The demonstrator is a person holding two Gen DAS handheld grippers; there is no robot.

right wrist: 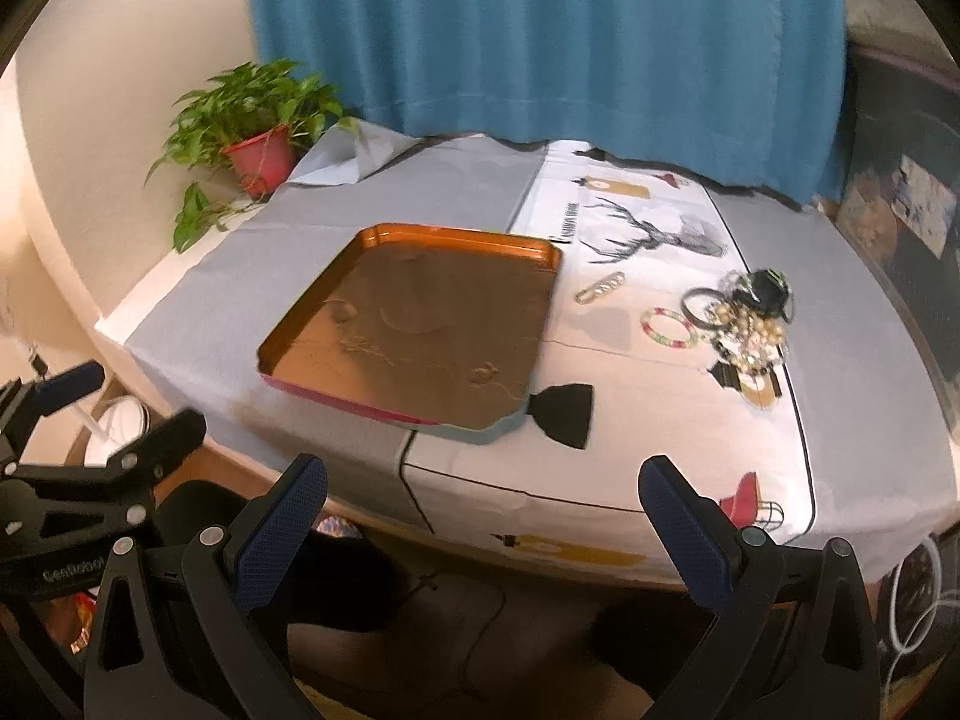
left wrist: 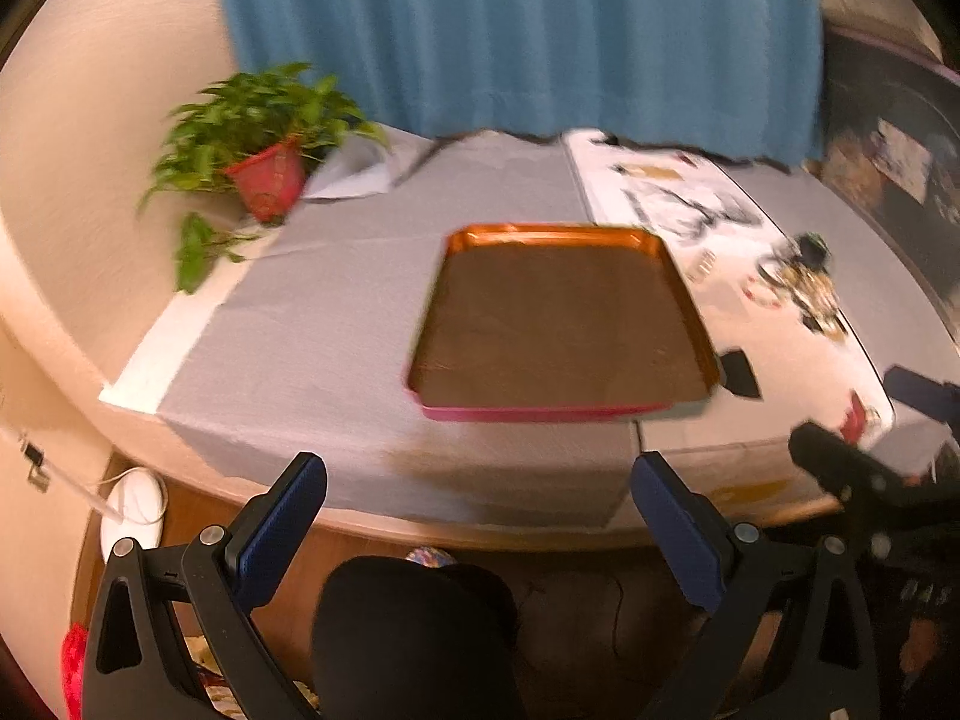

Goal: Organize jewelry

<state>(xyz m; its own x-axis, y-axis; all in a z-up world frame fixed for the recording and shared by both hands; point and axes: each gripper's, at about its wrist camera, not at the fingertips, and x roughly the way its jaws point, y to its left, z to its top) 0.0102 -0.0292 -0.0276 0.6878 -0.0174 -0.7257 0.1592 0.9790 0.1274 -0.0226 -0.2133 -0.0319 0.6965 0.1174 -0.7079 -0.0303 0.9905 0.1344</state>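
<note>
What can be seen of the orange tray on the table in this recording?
The tray is a shallow rectangle with rounded corners, a raised orange metallic-looking rim and a brownish floor bearing faint embossed patterns. It holds nothing. It lies flat on the grey cloth, its near right corner on the white printed runner, beside a black printed shape. The jewelry pile sits apart, to its right. Neither gripper touches it.

Tray (right wrist: 420, 324): your orange metal tray lies flat on the grey cloth, nothing in it.
Jewelry (right wrist: 744, 318): your pearls, bangles and clip lie heaped right of it, apart.
</note>
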